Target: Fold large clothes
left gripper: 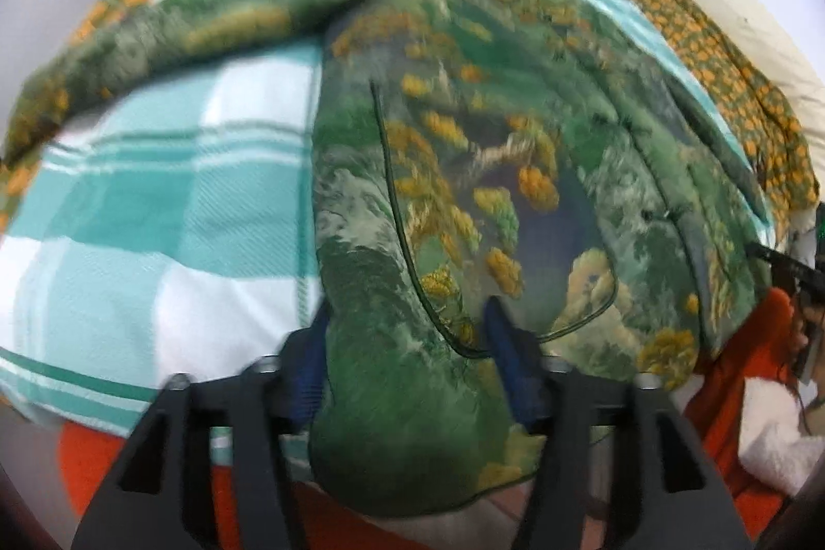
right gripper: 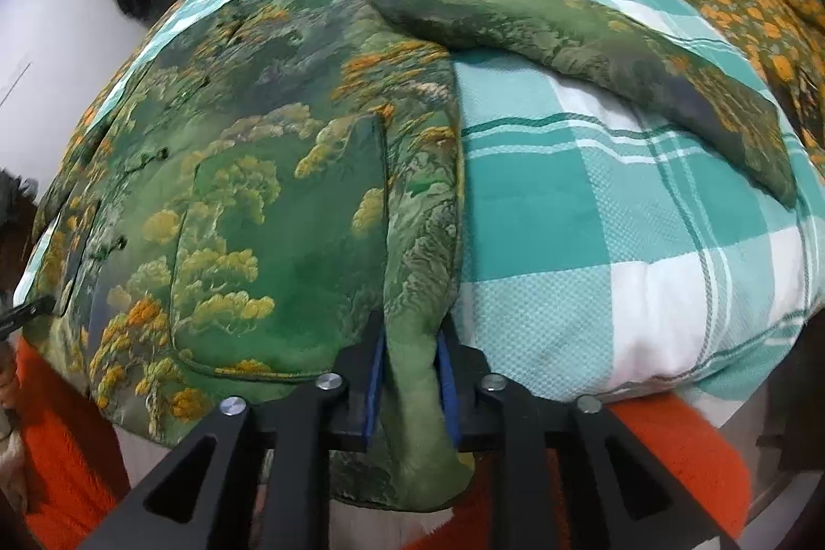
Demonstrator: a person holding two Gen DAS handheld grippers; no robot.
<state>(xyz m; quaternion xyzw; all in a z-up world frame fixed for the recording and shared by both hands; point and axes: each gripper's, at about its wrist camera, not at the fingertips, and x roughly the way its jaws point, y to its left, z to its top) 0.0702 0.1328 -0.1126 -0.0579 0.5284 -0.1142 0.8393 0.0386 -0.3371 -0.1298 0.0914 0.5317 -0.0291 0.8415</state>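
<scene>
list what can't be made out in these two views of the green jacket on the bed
- Left wrist view: motion blur smears the green jacket, so its fastenings cannot be read.
- Left wrist view: the hem between the left gripper fingers is covered by the black frame.
- Right wrist view: the right gripper hides the hem it pinches.
- Both views: the checked blanket is covered wherever the jacket lies.
- Right wrist view: the far left sleeve is cut off by the picture's edge.

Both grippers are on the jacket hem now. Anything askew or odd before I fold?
Nothing damaged. The green jacket lies flat on the checked blanket, both sleeves splayed outward. The left gripper and right gripper each pinch the hem, which overhangs the bed edge.
</scene>
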